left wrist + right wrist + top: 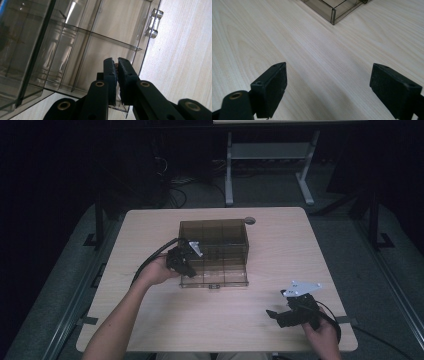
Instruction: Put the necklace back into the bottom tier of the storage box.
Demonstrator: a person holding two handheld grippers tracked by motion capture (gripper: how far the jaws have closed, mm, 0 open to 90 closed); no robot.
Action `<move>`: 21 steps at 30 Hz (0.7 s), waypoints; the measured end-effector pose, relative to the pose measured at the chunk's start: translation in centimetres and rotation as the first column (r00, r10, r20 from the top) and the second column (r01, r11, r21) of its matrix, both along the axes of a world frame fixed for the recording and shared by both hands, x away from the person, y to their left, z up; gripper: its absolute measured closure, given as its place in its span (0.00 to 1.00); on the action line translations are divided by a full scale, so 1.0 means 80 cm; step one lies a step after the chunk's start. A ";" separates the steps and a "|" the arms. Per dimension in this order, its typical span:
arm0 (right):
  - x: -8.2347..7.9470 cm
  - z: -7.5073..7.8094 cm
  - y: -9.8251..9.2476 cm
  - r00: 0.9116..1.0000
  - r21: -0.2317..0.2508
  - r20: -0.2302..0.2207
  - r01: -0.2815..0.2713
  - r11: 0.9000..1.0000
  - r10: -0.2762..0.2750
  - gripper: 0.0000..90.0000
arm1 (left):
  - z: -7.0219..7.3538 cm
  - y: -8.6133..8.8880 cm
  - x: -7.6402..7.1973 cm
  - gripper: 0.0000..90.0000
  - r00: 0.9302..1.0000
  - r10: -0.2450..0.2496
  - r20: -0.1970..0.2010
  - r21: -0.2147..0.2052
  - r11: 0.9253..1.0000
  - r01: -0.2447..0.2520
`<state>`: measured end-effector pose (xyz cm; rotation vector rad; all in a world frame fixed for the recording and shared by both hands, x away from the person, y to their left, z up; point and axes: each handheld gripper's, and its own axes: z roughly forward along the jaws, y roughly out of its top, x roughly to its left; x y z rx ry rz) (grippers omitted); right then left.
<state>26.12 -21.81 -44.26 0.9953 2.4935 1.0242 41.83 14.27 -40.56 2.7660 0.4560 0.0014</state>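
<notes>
1. High view: smoky clear organizer box (214,251) at the table's (150,330) middle, toward the far side, its drawer pulled out toward the near edge. Left gripper (184,263) at the drawer's left side, held by the left hand (159,270), forearm reaching in diagonally from the near left. Right gripper (281,316) low over bare wood at the near right, well apart from the box, jaws pointing left, right hand (322,332) behind it.
2. Left gripper view: left gripper (117,66) nearly closed, jaws pinched on a thin clear wall of the drawer (105,50); clear handle (153,23) on the drawer front, beside the table wood.
3. Right gripper view: right gripper (328,82) spread wide, holding nothing, bare table (312,57) beneath; a corner of the drawer (333,10) beyond.
</notes>
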 end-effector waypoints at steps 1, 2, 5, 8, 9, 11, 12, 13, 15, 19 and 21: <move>0.000 0.000 0.000 1.000 0.000 0.000 0.000 1.000 0.000 0.15 | 0.000 0.001 0.001 0.94 1.000 0.000 -0.001 0.000 1.000 0.000; 0.000 0.000 0.000 1.000 -0.001 0.004 -0.004 1.000 0.004 0.15 | 0.000 0.001 0.001 0.94 1.000 0.000 -0.001 0.000 1.000 0.000; 0.000 0.000 0.000 1.000 0.000 0.006 -0.004 1.000 0.004 0.15 | 0.000 0.002 0.002 0.94 1.000 0.002 0.004 0.003 1.000 -0.002; 0.000 0.000 0.001 1.000 0.001 0.000 0.000 1.000 0.000 0.15 | 0.000 0.003 0.002 0.94 1.000 0.002 0.001 0.004 1.000 -0.002; 0.000 0.000 0.001 1.000 0.001 0.002 -0.001 1.000 0.001 0.15 | 0.000 0.003 0.002 0.94 1.000 0.006 -0.002 0.002 1.000 -0.006; 0.000 0.000 0.001 1.000 0.001 0.000 0.000 1.000 0.000 0.15 | -0.001 0.003 0.002 0.94 1.000 0.006 -0.005 0.003 1.000 -0.006; 0.000 0.000 0.001 1.000 0.001 0.000 0.000 1.000 0.000 0.15 | -0.001 0.003 0.003 0.94 1.000 0.005 -0.007 0.007 1.000 -0.005; 0.000 0.000 0.001 1.000 0.001 0.001 -0.001 1.000 0.001 0.15 | -0.002 0.003 0.003 0.94 1.000 0.004 -0.007 0.009 1.000 -0.004; 0.000 0.000 0.001 1.000 0.000 0.002 -0.001 1.000 0.001 0.15 | -0.003 0.002 0.003 0.94 1.000 0.007 -0.008 0.013 1.000 -0.007; 0.000 0.000 0.001 1.000 0.002 0.000 -0.002 1.000 0.002 0.15 | -0.006 -0.001 0.005 0.94 1.000 0.005 -0.011 0.018 1.000 -0.004; 0.000 0.000 0.001 1.000 0.002 0.000 -0.002 1.000 0.002 0.15 | -0.007 -0.001 0.006 0.94 1.000 0.014 -0.013 0.019 1.000 -0.014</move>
